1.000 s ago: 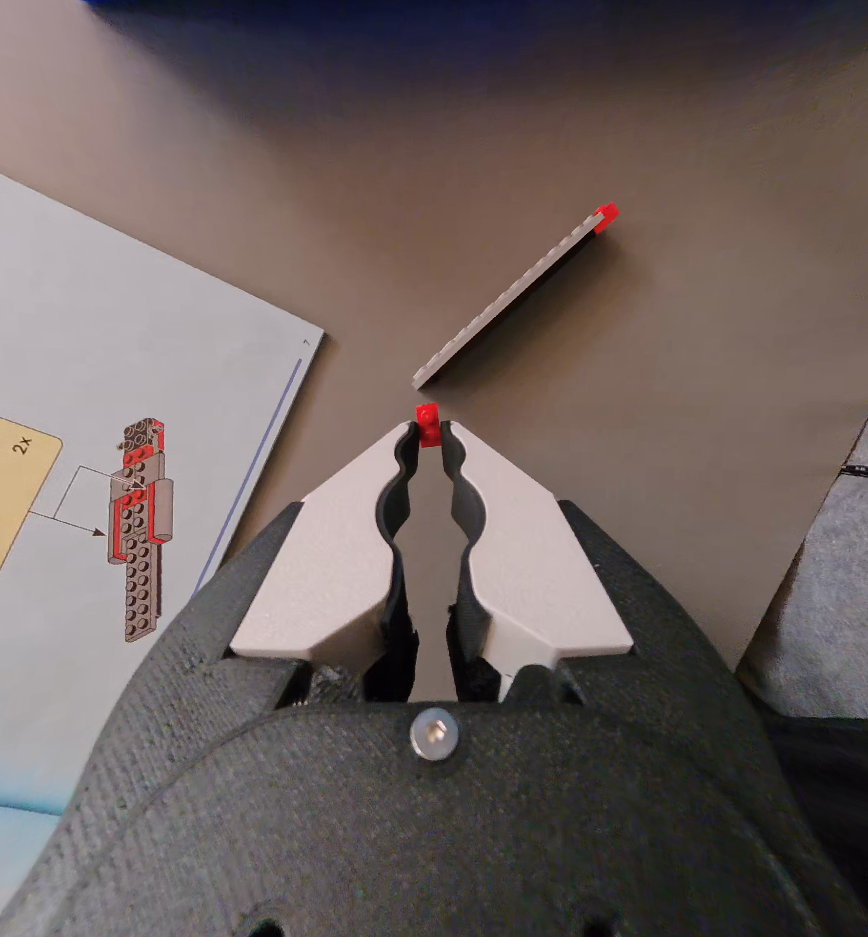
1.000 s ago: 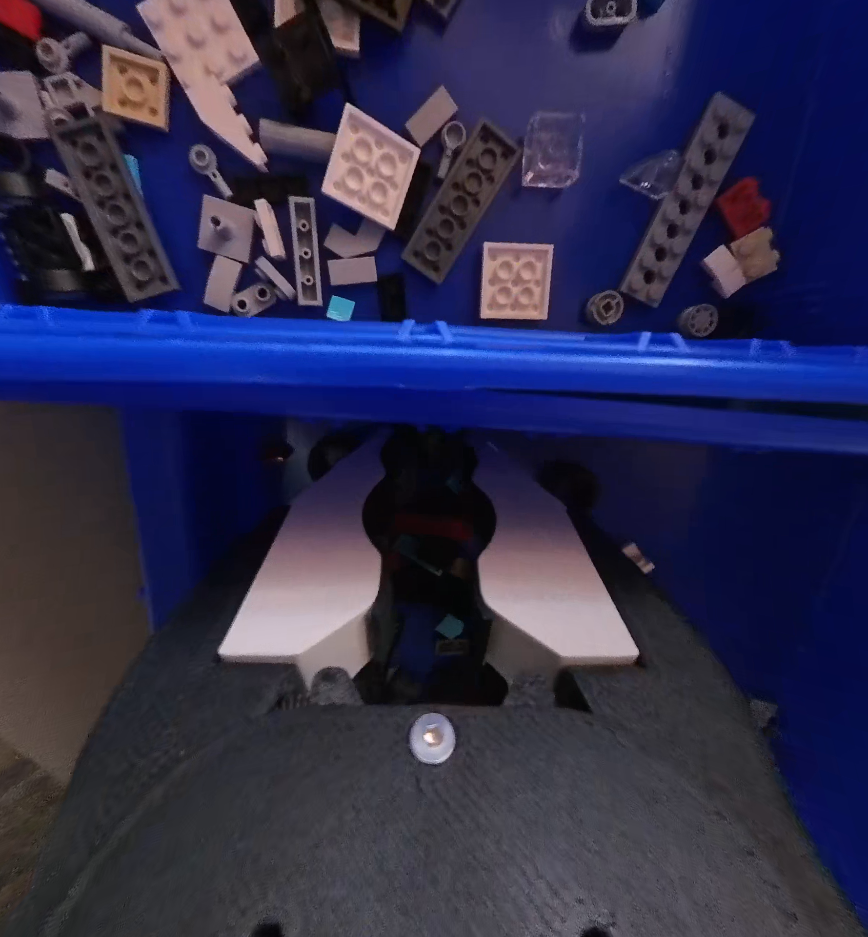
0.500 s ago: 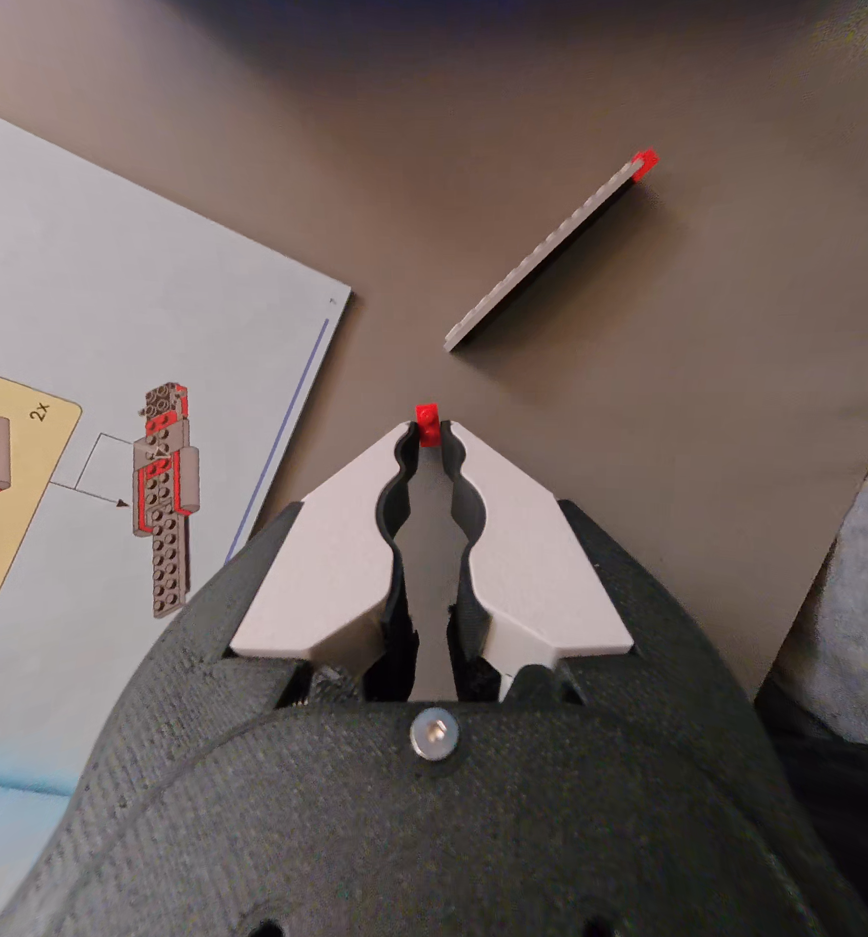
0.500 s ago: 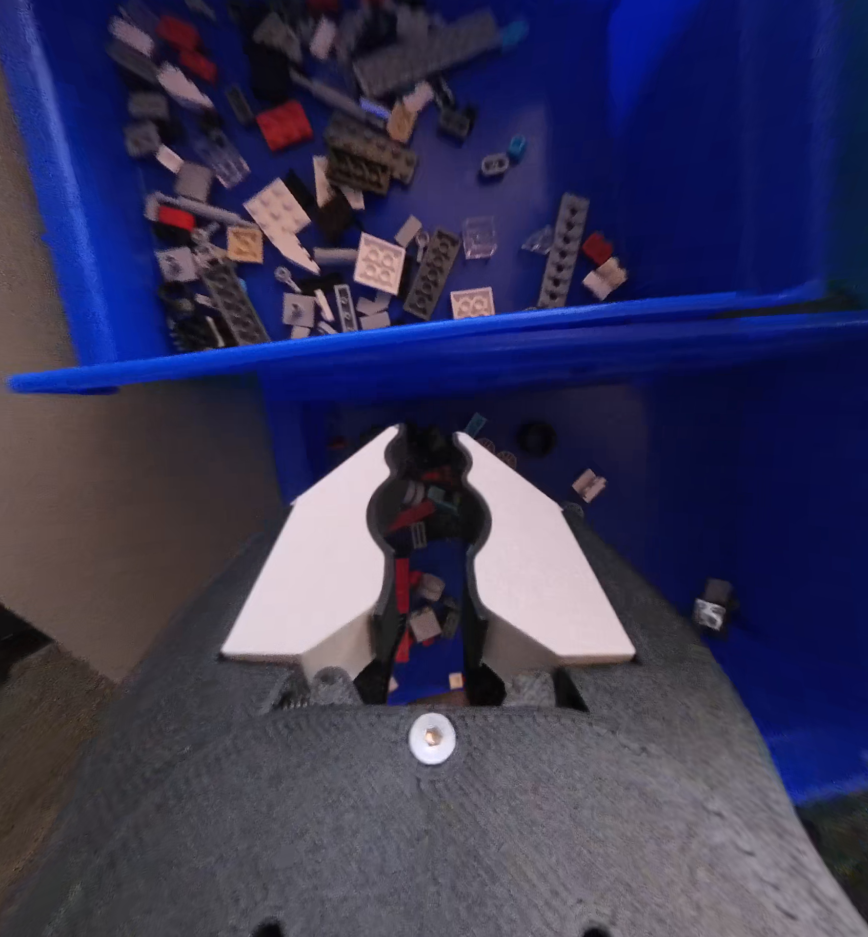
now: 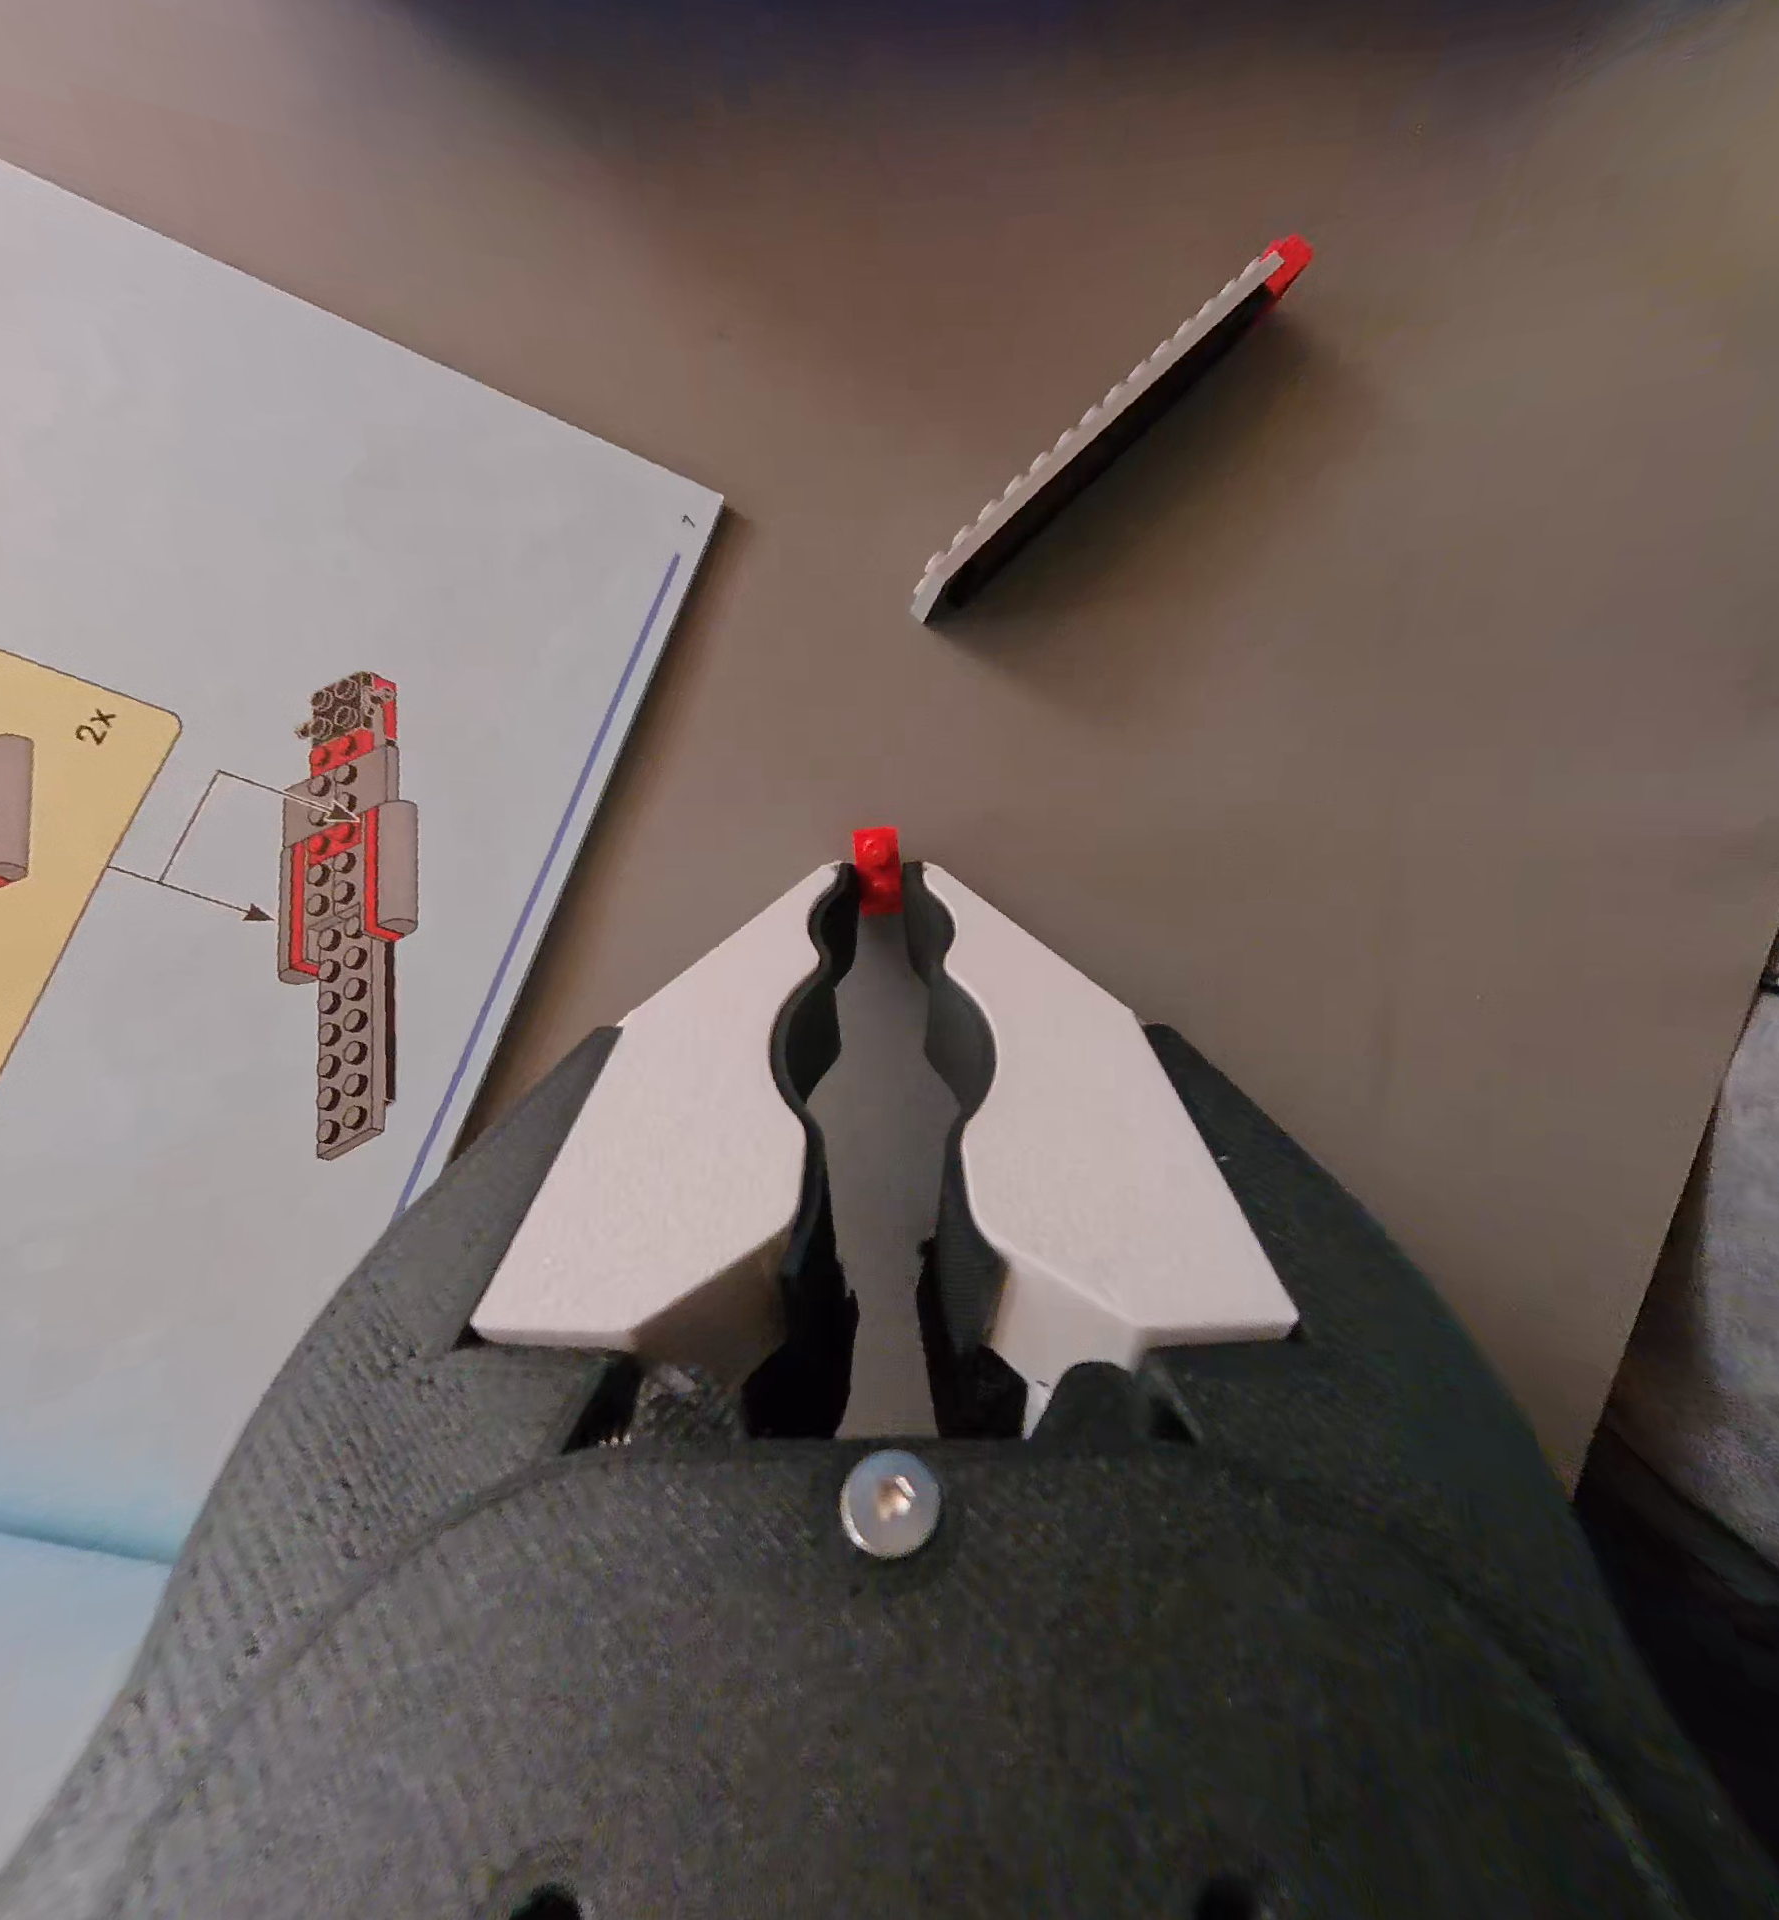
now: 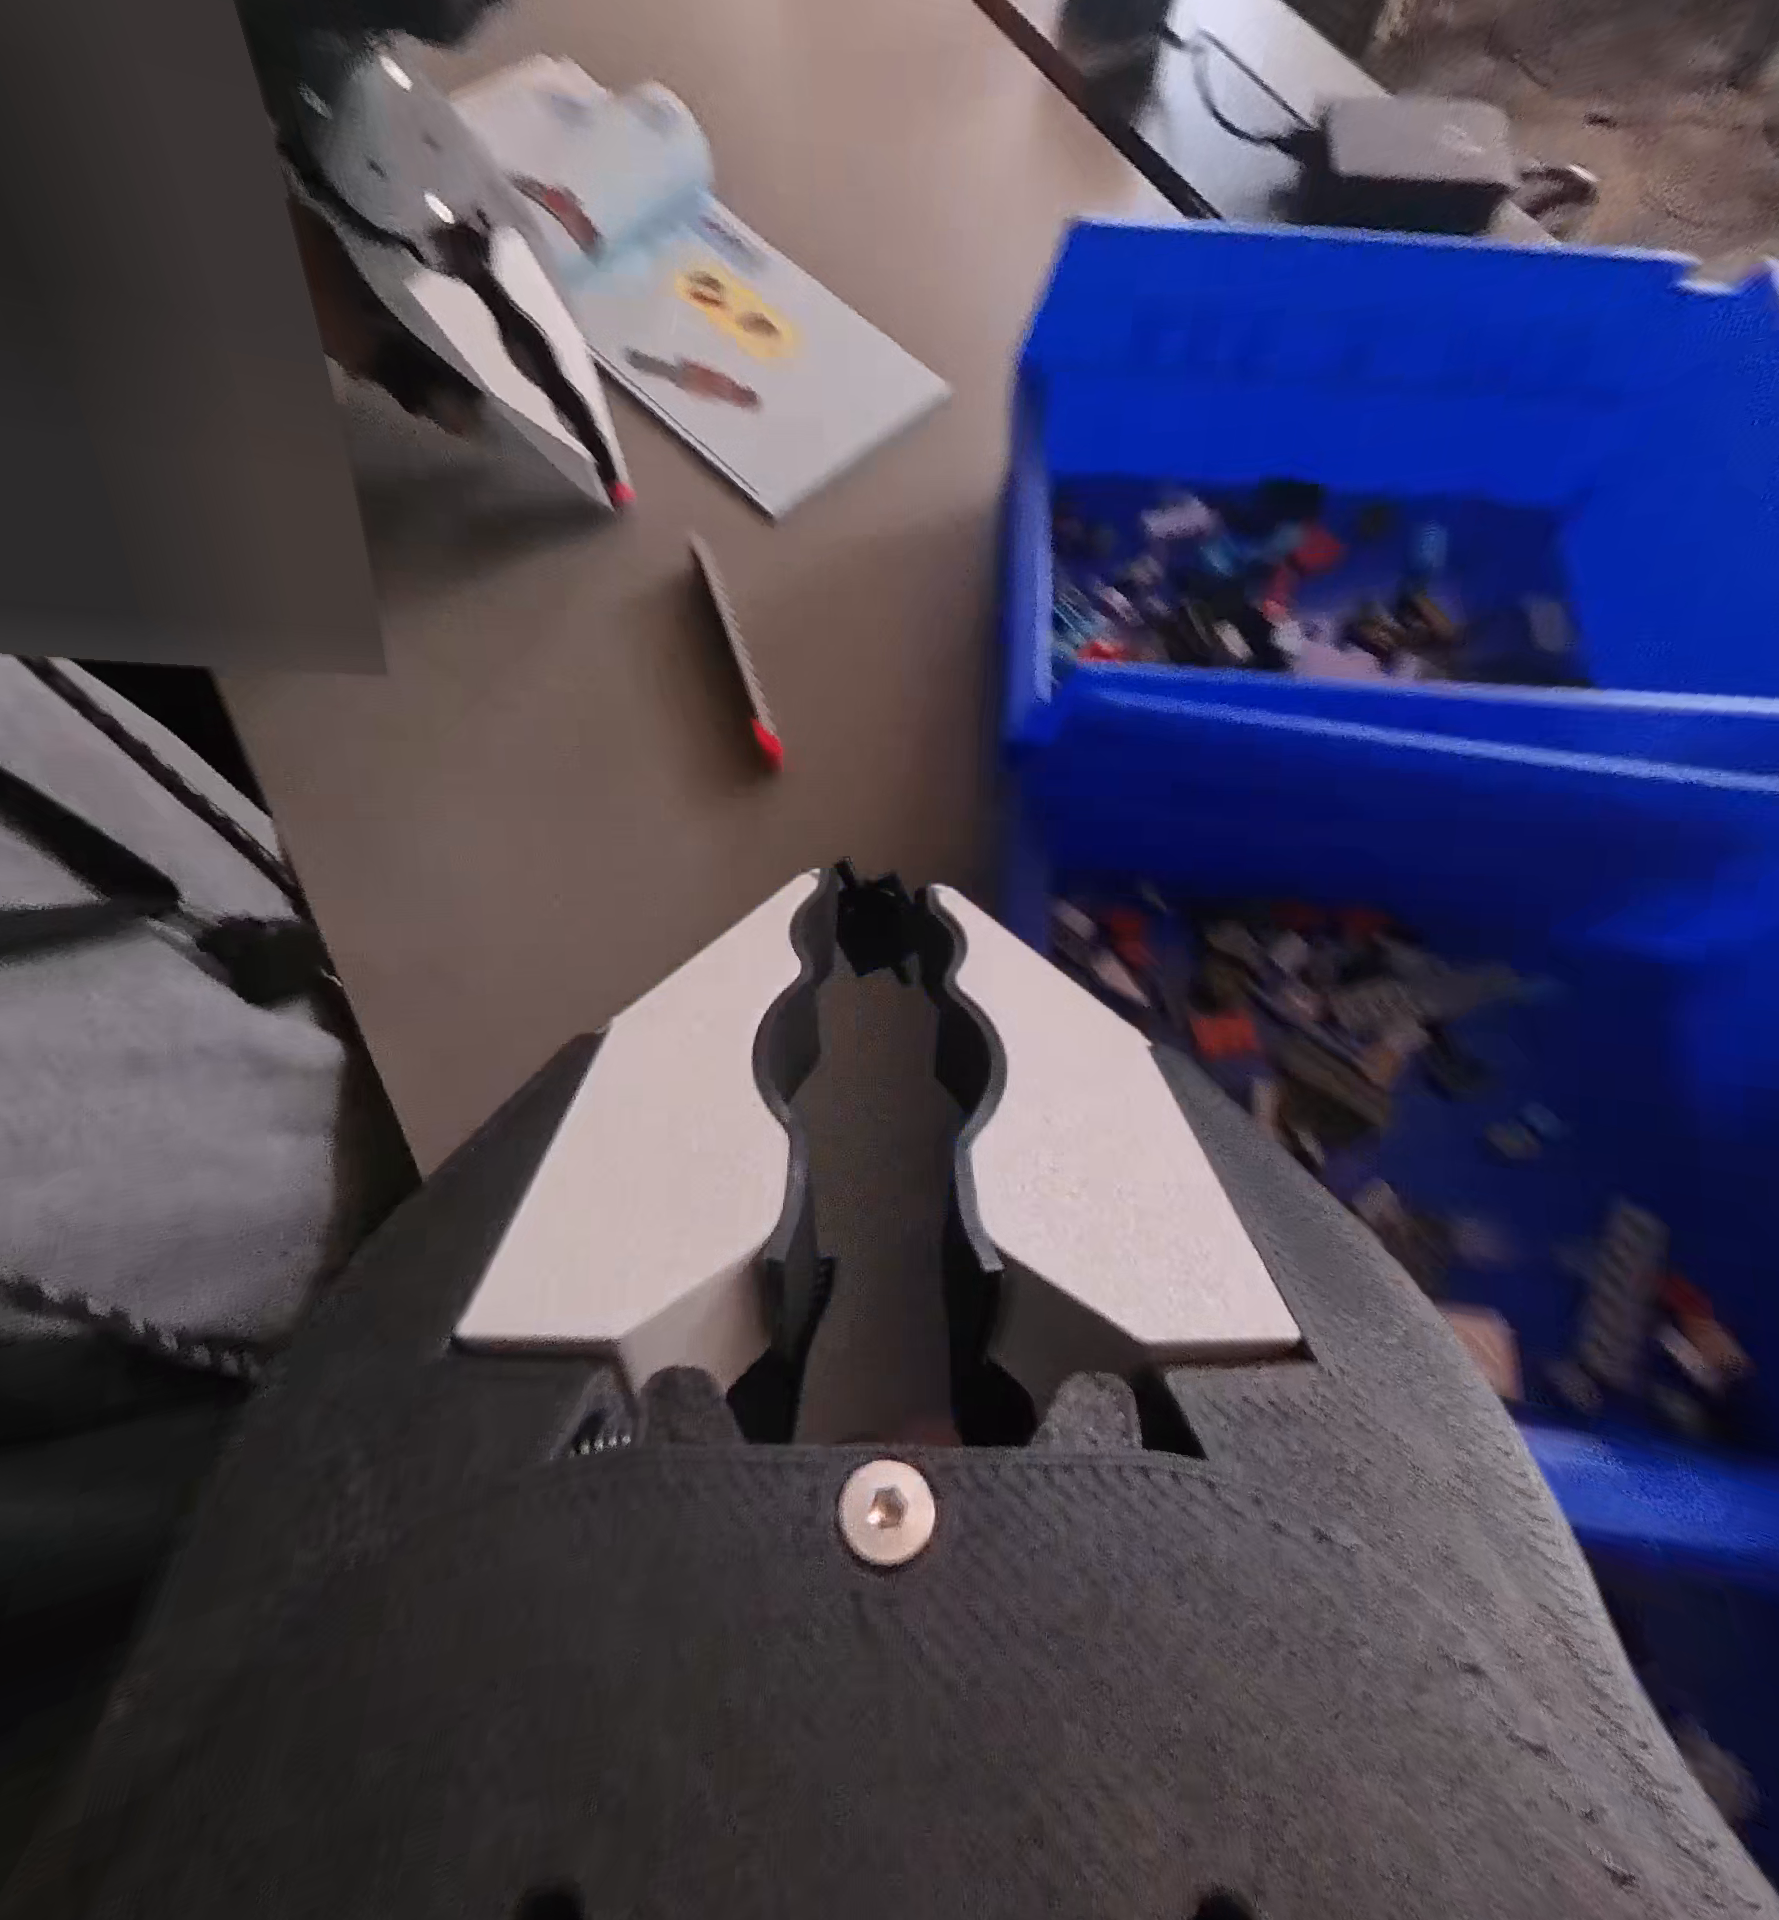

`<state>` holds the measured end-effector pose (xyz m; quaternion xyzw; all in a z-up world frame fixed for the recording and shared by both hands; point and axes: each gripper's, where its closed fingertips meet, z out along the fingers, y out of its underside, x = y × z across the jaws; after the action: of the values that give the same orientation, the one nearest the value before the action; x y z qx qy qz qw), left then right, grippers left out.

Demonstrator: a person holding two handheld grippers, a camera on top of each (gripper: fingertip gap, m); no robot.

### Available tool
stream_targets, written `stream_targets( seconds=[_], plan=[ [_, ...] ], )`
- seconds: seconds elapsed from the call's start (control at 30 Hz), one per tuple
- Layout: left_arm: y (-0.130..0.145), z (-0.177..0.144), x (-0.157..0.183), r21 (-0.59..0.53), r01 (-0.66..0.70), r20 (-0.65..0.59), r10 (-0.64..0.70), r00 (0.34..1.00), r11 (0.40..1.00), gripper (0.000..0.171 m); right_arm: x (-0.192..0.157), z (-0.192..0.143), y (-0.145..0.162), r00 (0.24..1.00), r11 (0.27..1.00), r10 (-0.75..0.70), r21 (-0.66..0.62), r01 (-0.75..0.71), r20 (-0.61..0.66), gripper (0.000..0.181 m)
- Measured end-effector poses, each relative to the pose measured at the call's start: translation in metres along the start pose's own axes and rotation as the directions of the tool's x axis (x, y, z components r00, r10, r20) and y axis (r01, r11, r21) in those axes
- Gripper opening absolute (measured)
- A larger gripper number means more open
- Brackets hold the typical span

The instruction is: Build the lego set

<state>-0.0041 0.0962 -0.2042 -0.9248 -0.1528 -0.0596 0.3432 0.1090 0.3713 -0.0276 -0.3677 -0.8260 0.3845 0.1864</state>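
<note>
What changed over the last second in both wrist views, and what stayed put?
The right claw has pulled back out of the blue plastic bins, now gripping a small black lego piece. The left claw stays shut on its tiny red lego piece, drifting slightly. The long grey lego plate lies unmoved.

- A brown table fills most of the left wrist view and runs under everything in the right wrist view.
- Grey fabric with dark stitched seams lies past the table's edge at the left of the right wrist view; the same grey cloth shows at the right edge of the left wrist view.
- A small dark box with a cable sits on the floor beyond the table, blurred.
</note>
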Motion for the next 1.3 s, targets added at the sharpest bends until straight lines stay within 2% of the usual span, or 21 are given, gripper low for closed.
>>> stream_targets(
  seconds=[0.23, 0.33, 0.43, 0.6, 0.73, 0.97, 1.23, 1.3],
  plan=[
    [0.007, -0.007, 0.001, 0.096, 0.072, 0.009, -0.073, 0.997, 0.993, 0.013, -0.046, 0.109, -0.022, 0.975, 0.983, 0.102, 0.131, -0.129, 0.196, 0.017],
    [0.012, -0.015, -0.001, 0.153, 0.115, 0.031, -0.121, 0.992, 0.981, 0.022, -0.055, 0.141, -0.027, 0.963, 0.975, 0.124, 0.15, -0.163, 0.239, 0.017],
    [0.009, -0.03, 0.0, 0.26, 0.144, 0.037, -0.158, 0.987, 0.955, 0.028, -0.062, 0.164, -0.031, 0.952, 0.972, 0.132, 0.15, -0.178, 0.275, 0.017],
    [0.006, -0.053, 0.007, 0.423, 0.142, 0.036, -0.173, 0.984, 0.895, 0.03, -0.083, 0.195, -0.039, 0.937, 0.982, 0.099, 0.122, -0.147, 0.336, 0.017],
    [0.005, -0.065, 0.008, 0.5, 0.126, 0.062, -0.181, 0.982, 0.857, 0.029, -0.111, 0.213, -0.039, 0.914, 0.993, 0.02, 0.099, -0.065, 0.404, 0.017],
    [0.004, -0.072, 0.009, 0.539, 0.163, 0.007, -0.198, 0.98, 0.826, 0.028, -0.132, 0.244, -0.021, 0.904, 1.0, -0.012, -0.005, 0.015, 0.427, 0.017],
    [0.002, -0.079, 0.008, 0.57, 0.223, -0.074, -0.22, 0.973, 0.791, 0.028, -0.135, 0.265, 0.006, 0.923, 0.983, -0.062, -0.139, 0.124, 0.38, 0.013],
    [0.002, -0.081, 0.008, 0.576, 0.232, -0.088, -0.223, 0.971, 0.783, 0.028, -0.137, 0.267, 0.006, 0.921, 0.982, -0.068, -0.139, 0.131, 0.384, 0.011]
  ],
)
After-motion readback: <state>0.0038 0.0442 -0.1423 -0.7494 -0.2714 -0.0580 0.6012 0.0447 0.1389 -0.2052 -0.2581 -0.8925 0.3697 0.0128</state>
